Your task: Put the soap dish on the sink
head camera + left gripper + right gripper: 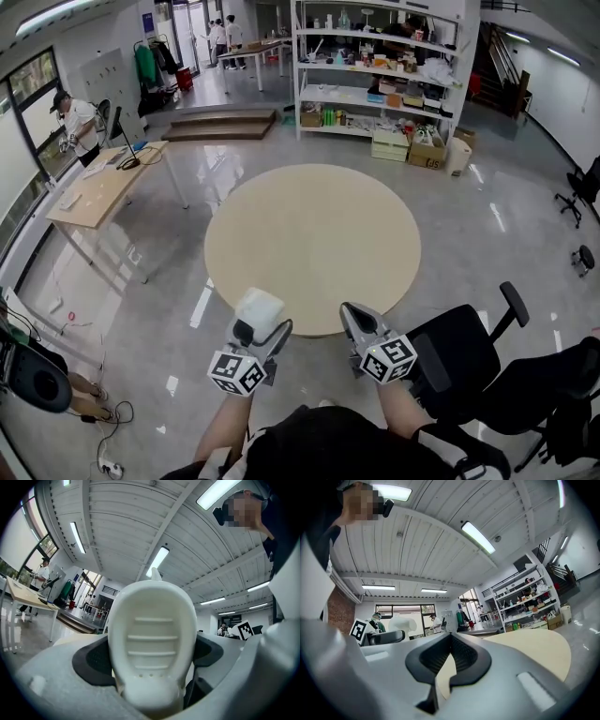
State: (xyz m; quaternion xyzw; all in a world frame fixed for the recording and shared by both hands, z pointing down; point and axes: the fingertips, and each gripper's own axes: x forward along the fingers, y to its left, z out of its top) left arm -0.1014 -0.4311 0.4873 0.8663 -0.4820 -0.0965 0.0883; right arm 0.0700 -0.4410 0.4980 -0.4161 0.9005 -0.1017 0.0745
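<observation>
Left gripper point(266, 330) clamps the white soap dish point(259, 307) at the round desk's point(309, 234) 7 o'clock. Right gripper point(350, 312), at 5 o'clock, is closed and empty.

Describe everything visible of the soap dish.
The off-white oval soap dish, plastic by its look, stands on edge between the jaws of the left hand-held gripper, which clamp its sides, its hollow facing that gripper's camera. Four raised ribs cross the hollow, three small holes below them. It is held in the air near the edge of the round beige table.
</observation>
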